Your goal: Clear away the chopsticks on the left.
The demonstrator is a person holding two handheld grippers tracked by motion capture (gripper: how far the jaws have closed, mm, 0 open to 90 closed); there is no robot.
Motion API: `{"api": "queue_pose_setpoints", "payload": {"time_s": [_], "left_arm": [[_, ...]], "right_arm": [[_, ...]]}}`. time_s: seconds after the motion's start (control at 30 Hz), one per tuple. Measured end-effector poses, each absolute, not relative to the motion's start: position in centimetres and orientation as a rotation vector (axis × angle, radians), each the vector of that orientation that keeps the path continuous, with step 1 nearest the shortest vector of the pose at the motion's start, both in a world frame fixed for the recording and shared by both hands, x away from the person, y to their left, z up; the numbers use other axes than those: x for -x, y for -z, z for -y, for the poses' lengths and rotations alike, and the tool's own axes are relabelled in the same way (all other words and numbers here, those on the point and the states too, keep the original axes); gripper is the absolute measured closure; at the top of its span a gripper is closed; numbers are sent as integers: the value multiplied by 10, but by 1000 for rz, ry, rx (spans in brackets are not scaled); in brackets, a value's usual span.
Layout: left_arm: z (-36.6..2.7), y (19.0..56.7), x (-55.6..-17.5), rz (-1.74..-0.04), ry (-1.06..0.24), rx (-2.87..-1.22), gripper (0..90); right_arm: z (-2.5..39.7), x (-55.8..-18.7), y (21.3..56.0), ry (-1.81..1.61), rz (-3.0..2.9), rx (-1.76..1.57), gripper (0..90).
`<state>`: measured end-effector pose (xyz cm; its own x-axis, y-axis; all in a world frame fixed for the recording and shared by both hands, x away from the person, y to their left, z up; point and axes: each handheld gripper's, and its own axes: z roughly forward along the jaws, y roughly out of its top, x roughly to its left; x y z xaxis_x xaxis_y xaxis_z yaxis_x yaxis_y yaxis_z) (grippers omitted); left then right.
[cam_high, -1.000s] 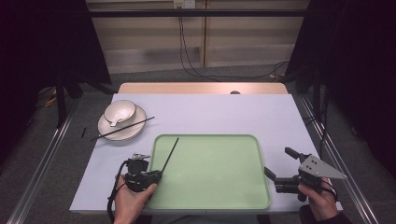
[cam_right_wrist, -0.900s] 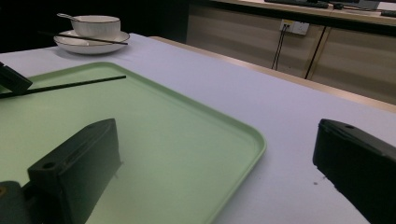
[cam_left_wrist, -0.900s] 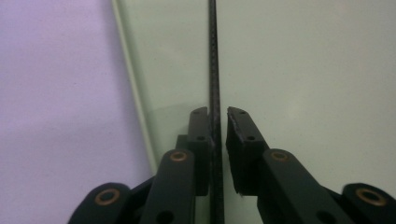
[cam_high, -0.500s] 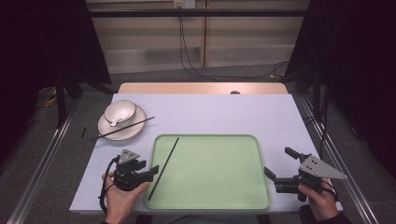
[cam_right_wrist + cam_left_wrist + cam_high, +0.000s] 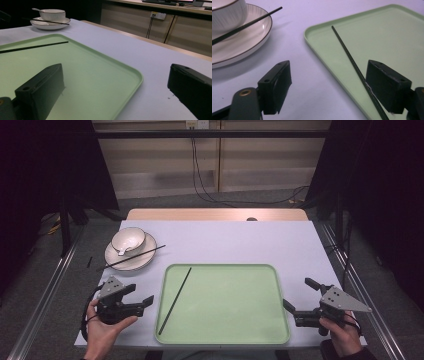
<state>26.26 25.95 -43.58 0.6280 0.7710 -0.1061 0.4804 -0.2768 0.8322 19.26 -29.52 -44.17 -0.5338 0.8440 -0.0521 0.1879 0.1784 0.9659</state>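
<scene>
left claw (image 5: 141, 302) jaws apart and empty beside the green tray (image 5: 280, 330), one chopstick (image 5: 175, 300) placed in it, the second chopstick (image 5: 131, 257) on the saucer (image 5: 145, 262) judged outstanding; right claw (image 5: 296, 312) likewise apart.

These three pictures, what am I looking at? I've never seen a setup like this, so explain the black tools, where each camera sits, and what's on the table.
A person sits at a table and holds a hand-operated gripper in each hand. The high view looks down from above: the left gripper is at the lower left, the right gripper at the lower right. The other two pictures come from cameras riding on those grippers, looking out between their two black jaws.

On the pale table lies a green tray. One black chopstick lies on the tray along its left side. A second chopstick rests across a white plate that carries a bowl with a spoon in it.

Both grippers stand open and hold nothing. In the left gripper view the tray's chopstick runs close by one jaw, though I can't tell whether they touch.
</scene>
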Motion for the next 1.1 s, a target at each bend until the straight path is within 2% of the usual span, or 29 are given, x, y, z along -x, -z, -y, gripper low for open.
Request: {"api": "queue_pose_setpoints", "payload": {"time_s": [0.13,0.27,0.5,0.57,0.73,0.83,0.93,1.03,1.1], "left_arm": [[-276,432,-270,-912,-423,-1924,108],[-288,430,-277,-859,-431,-1924,59],[-314,423,-301,-837,-399,-1912,66],[-322,422,-309,-811,-394,-1928,114],[-336,424,-325,-800,-400,-1964,127],[-343,426,-334,-785,-388,-1974,173],[-348,423,-342,-773,-428,-2039,202],[-355,422,-350,-750,-470,-2031,229],[-361,426,-357,-757,-500,-2049,280]], "right_arm": [[295,-192,441,-1386,-1848,-972,2],[295,-192,441,-1381,-1850,-971,2],[295,-193,442,-1382,-1849,-973,2],[295,-192,442,-1384,-1851,-971,2],[295,-193,442,-1376,-1855,-975,2],[295,-193,442,-1379,-1853,-975,2],[295,-193,442,-1379,-1849,-973,2],[295,-193,442,-1379,-1850,-971,2],[295,-193,442,-1379,-1850,-976,2]]}}
